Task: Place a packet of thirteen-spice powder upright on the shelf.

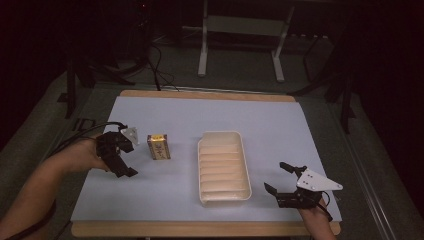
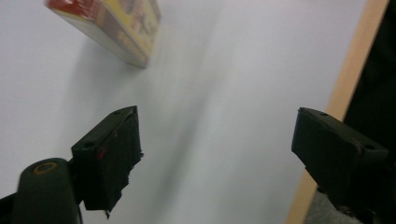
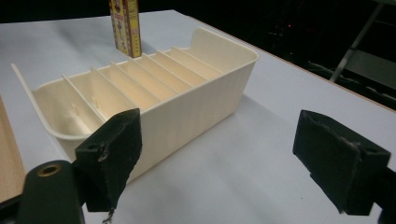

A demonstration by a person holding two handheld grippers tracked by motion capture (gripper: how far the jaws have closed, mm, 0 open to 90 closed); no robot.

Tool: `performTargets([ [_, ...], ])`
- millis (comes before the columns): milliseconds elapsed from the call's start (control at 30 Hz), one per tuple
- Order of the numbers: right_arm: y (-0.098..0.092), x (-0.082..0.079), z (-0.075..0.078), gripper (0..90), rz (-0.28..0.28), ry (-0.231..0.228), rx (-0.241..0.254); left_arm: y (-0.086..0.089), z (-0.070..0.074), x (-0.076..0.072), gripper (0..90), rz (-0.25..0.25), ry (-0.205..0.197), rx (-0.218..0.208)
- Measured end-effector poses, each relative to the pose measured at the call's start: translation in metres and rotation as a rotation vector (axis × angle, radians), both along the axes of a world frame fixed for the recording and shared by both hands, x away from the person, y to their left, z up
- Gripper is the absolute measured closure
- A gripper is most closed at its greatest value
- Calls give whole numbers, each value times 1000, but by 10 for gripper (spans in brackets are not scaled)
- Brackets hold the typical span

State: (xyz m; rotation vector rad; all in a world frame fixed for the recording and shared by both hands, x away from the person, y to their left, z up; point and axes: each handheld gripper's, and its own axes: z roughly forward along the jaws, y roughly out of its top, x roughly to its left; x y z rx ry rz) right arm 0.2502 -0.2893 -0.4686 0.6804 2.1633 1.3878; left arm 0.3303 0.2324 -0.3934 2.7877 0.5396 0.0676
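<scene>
Standing upright on the pale surface point(image 1: 165, 112), a small yellow box point(image 1: 158, 147) with red print lies just right of the left hand-held gripper point(image 1: 131, 154), whose jaws gape with nothing between them. The right hand-held gripper point(image 1: 279, 179), held low near the front edge, is likewise spread and empty. A cream tray point(image 1: 224, 195) with ribbed dividers sits between them, bare inside.

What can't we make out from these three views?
- Small box: print too small in the high view; blurred and cut off by the top edge in the left gripper view.
- Tray: near compartments hidden behind the right gripper's jaw in its own view.
- Left gripper: fingertips too dark to separate in the high view.
</scene>
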Motion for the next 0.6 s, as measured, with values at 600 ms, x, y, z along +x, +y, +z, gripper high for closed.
performTargets([
  [600, 1, 1, -3, 157, 17, 13, 2, -3, -2, 47, 270, 23, -63, -14],
])
